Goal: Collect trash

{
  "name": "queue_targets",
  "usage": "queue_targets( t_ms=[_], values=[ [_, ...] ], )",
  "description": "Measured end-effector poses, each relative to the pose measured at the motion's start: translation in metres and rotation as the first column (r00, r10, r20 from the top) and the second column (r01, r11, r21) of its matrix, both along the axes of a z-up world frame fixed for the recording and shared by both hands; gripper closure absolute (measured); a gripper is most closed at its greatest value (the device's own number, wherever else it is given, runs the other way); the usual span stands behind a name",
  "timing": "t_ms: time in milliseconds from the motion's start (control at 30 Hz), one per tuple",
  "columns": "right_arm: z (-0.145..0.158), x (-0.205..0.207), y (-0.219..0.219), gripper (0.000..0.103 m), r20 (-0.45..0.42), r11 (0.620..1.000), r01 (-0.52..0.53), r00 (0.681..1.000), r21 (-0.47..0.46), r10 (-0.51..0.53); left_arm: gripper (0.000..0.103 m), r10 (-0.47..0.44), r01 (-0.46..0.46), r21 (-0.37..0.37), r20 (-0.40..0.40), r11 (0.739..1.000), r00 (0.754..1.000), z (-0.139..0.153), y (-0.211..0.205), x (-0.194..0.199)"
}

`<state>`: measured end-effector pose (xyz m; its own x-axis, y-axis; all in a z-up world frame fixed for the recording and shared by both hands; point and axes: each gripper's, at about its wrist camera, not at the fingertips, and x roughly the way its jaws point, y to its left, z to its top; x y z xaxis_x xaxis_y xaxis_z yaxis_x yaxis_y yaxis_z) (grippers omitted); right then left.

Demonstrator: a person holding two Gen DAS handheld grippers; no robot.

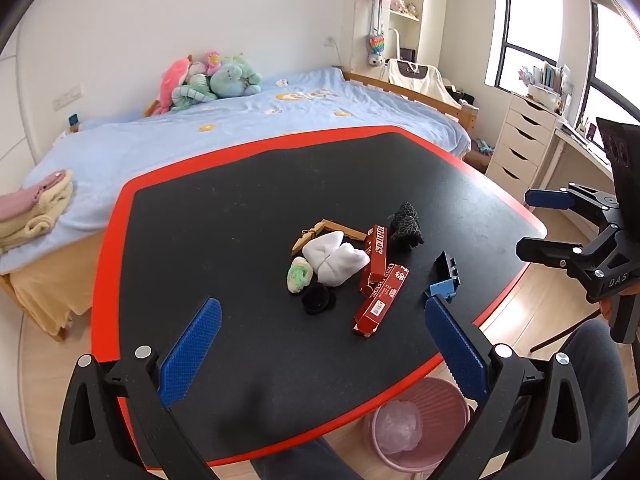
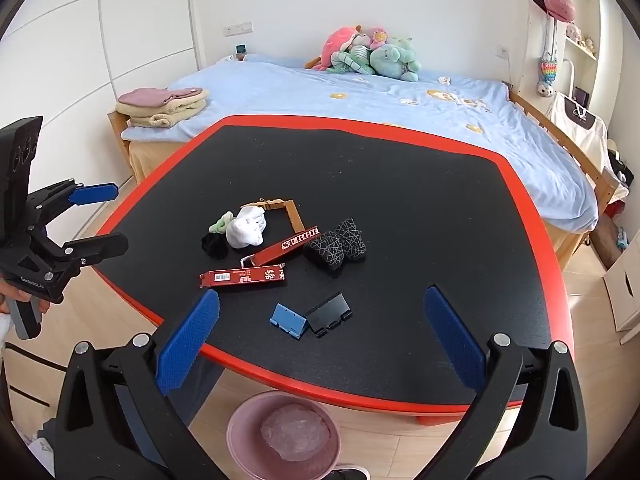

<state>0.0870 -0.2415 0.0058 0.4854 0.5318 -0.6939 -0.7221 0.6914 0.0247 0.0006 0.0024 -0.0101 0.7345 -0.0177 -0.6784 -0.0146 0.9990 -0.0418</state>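
Note:
Two red cartons lie on the black table [image 1: 240, 220]: one [image 1: 382, 300] nearer me, one [image 1: 377, 252] lettered, also in the right wrist view [image 2: 244, 278] [image 2: 288, 245]. A pink bin [image 1: 420, 424] [image 2: 284, 436] stands on the floor below the table's near edge, with a clear bag inside. My left gripper [image 1: 324, 344] is open and empty above the near table edge. My right gripper [image 2: 320, 340] is open and empty, also seen from the side in the left wrist view [image 1: 536, 224].
White socks [image 1: 334, 258], green scrunchie [image 1: 298, 276], black scrunchie [image 1: 318, 298], black patterned socks [image 1: 406, 226], wooden frame [image 1: 328, 232] and a blue-black stand [image 1: 444, 278] lie on the table. A bed [image 1: 200, 136] lies behind, drawers [image 1: 520, 136] at right.

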Motion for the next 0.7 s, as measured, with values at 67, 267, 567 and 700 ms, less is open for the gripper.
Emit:
queue_targets(
  t_ms=[67,267,567,700],
  values=[
    [-0.0001,-0.0010,0.0006,0.003,-0.003,1.000,-0.007,1.000,0.006,0.007,0.005,-0.001,0.001,0.000,-0.001,1.000,1.000,0.0003,-0.0003,0.0004],
    [0.0029,-0.0006,-0.0010,0.003,-0.010,1.000,-0.007,1.000,0.025,0.008,0.005,-0.004,0.004,0.000,-0.005,1.000,1.000,-0.0005,-0.0002,0.0007],
    [0.0056,0.0009,-0.0051,0.003,0.005,1.000,0.013,1.000,0.010,-0.013,0.005,-0.009,0.009,0.002,-0.007,1.000,1.000,0.0006,-0.0022,0.0008],
    [0.0053,0.0012,-0.0054,0.003,0.007,1.000,0.014,1.000,0.006,-0.014,0.005,-0.007,0.007,0.003,-0.009,1.000,1.000,0.0008,-0.0025,0.0009]
  ],
)
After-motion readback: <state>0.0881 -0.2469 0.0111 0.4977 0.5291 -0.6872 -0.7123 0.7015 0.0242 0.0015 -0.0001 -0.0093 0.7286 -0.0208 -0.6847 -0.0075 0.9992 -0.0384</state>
